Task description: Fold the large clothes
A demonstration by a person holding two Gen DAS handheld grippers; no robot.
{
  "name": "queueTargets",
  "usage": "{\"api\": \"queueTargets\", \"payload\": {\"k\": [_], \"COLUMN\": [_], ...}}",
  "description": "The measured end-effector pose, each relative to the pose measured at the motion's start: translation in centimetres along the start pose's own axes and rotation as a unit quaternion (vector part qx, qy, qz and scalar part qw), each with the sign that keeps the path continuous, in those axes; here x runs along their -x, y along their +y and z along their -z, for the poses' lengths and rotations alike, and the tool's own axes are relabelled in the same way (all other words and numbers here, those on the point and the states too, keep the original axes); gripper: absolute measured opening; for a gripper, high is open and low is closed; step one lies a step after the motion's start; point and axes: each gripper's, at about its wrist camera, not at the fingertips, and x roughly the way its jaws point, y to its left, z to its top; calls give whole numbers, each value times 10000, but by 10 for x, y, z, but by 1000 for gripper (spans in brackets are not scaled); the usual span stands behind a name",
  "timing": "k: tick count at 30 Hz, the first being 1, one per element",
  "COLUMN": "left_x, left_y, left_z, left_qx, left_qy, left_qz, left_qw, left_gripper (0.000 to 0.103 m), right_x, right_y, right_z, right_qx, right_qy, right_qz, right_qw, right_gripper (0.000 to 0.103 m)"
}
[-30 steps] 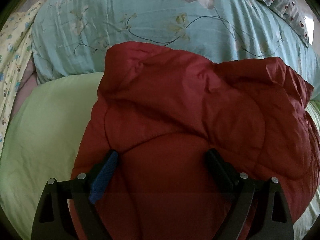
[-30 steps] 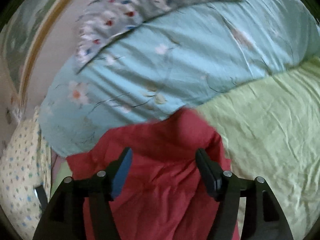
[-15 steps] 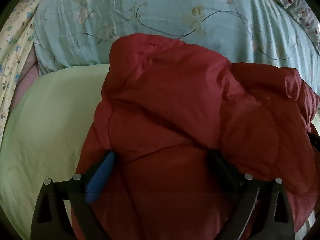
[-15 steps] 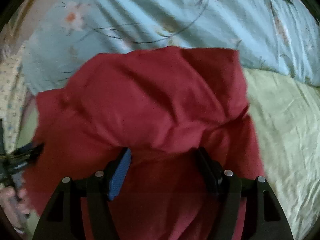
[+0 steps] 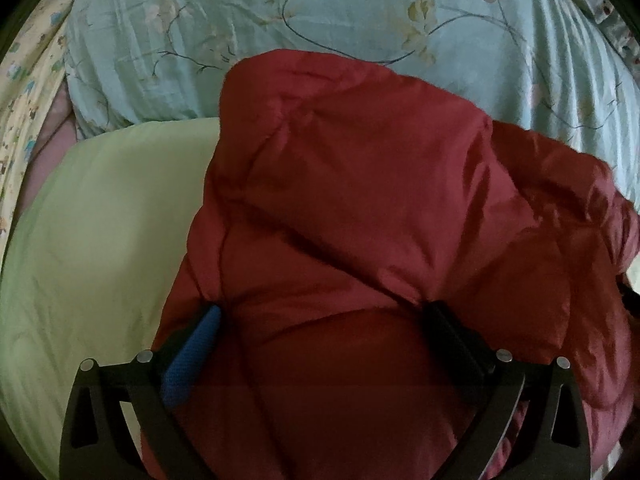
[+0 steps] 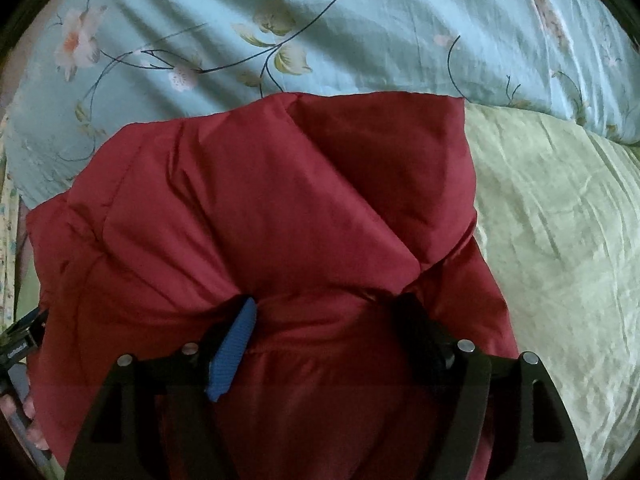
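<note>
Dark red quilted puffer jacket (image 5: 360,216) bunched on pale green bedsheet (image 5: 100,240), against teal floral duvet (image 6: 360,32). Left gripper (image 5: 324,320) and right gripper (image 6: 332,316) both opening, jacket padding bulging between the jaws. No containers; no readable writing.

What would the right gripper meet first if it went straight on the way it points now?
The right gripper would meet the red padded jacket first: its bulk already bulges between the opening fingers and fills the line ahead. The green sheet probably lies under it, though depth is unclear.
</note>
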Motion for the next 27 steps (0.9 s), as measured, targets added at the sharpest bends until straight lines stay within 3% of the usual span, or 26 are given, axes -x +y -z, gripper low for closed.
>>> {"api": "queueTargets", "payload": {"k": [12, 20, 27], "left_x": [62, 66, 67], "left_y": [29, 60, 75], "left_z": [23, 27, 34], "left_qx": [165, 404, 515], "left_qy": [-254, -195, -180], "left_qz": [175, 188, 438], "left_qw": [9994, 9988, 9975], "left_gripper": [102, 102, 102], "right_x": [18, 62, 92], "right_y": [-14, -36, -58], "right_z": [6, 24, 38], "right_qx": [-158, -379, -386], "right_qy": [-180, -459, -527], "right_qz": [-246, -540, -583], "right_qw": [9994, 9968, 9962], "right_gripper": [76, 76, 80]}}
